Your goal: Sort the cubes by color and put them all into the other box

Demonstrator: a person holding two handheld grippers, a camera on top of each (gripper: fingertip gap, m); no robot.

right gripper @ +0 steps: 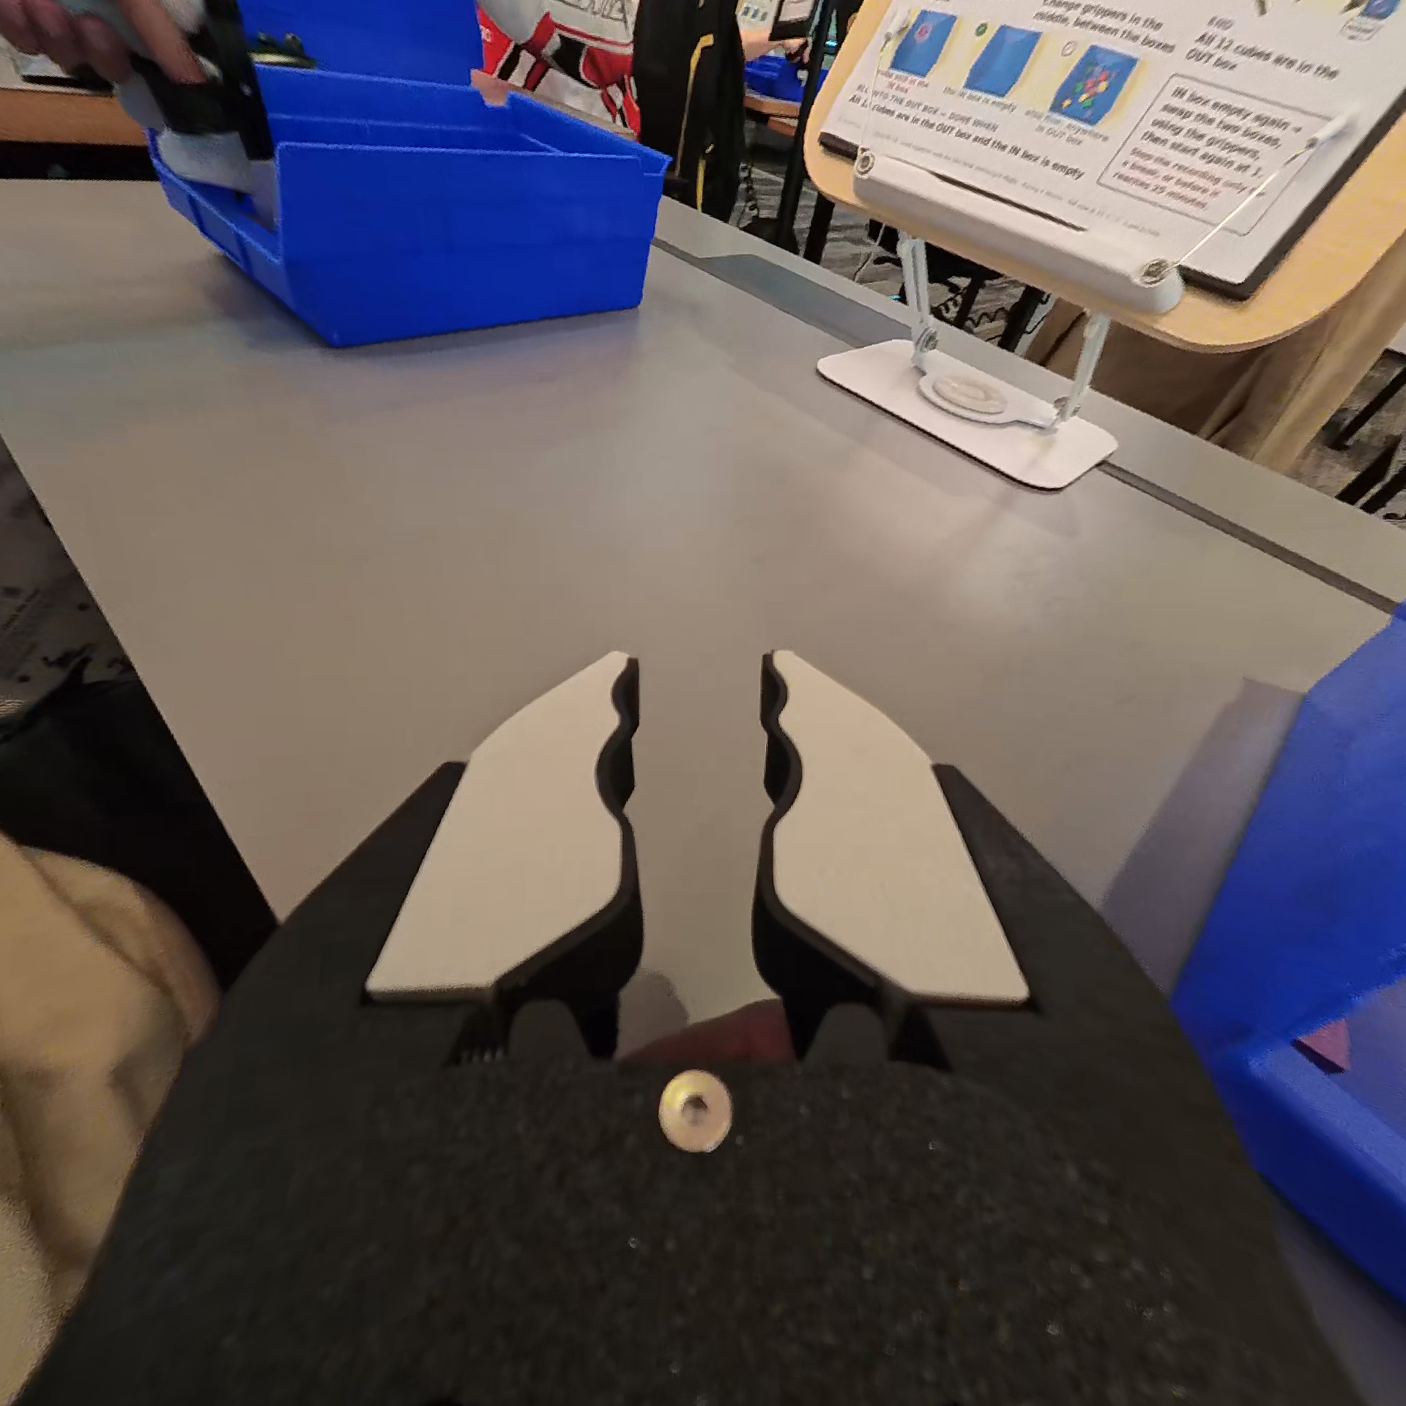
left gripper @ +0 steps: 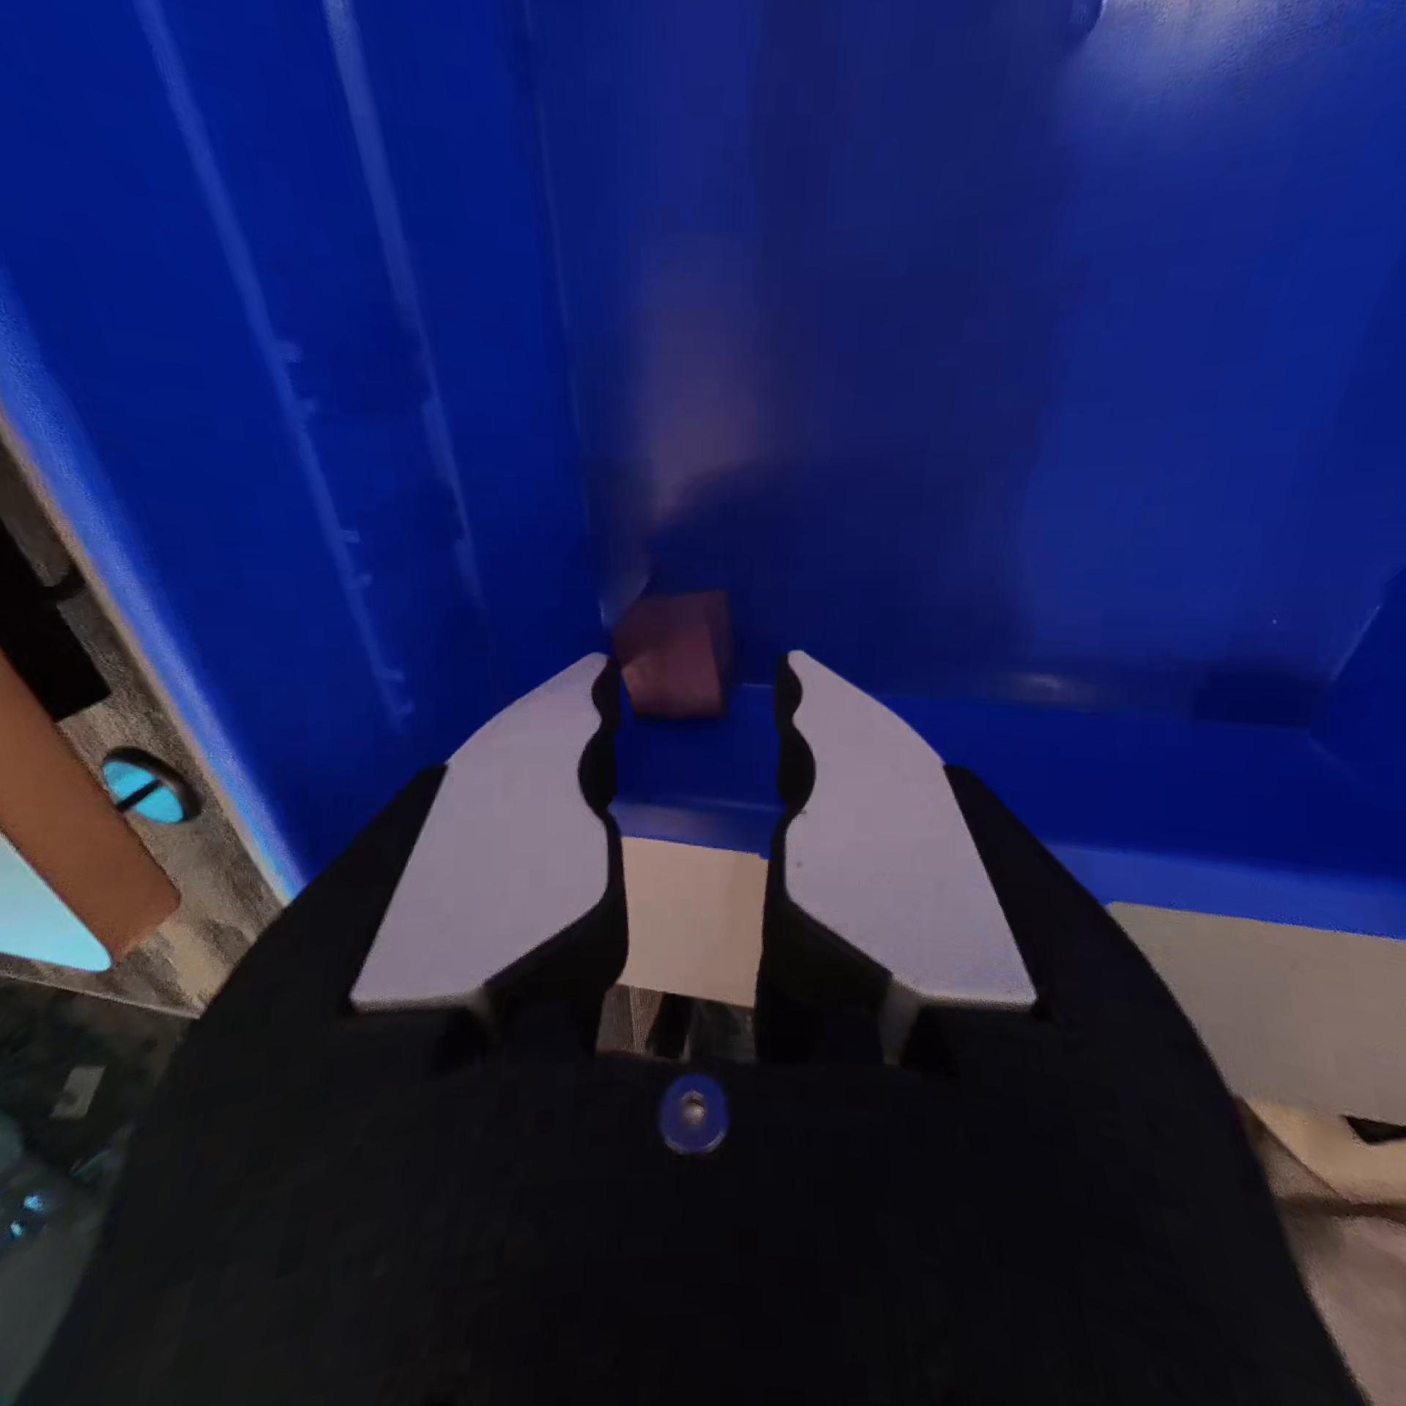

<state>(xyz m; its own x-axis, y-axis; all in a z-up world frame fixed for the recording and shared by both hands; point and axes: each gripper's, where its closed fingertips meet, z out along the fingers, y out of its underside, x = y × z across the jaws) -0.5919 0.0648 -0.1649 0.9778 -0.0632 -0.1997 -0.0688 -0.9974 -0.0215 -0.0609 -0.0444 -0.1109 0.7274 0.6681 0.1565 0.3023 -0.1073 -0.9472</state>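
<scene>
Left gripper point(left gripper: 692, 669) has its jaws apart with nothing between them, nose down inside the blue plastic bin point(left gripper: 989, 380). The small dark reddish-purple cube point(left gripper: 673, 666) sits just ahead of the tips, tucked into the bin's corner, closer to the left finger. Looks like a light, rigid block with flat faces; it shouldn't deform, but smooth sides could slip on a shallow pinch. Best hold is probably across two opposite flat faces, centred. Corner walls limit finger room, so it may need dragging clear before closing. Right gripper point(right gripper: 700, 669) also has jaws apart and nothing in them, hovering over the grey table point(right gripper: 456, 494), with the second blue plastic bin point(right gripper: 1331, 951) just to its right. Hard to make out: the cube's true colour under blue cast and motion blur, and whether it touches the walls. The second bin is cut off; a purple patch point(right gripper: 1328, 1046) shows inside, can't tell if it's a cube. No other cubes visible.
</scene>
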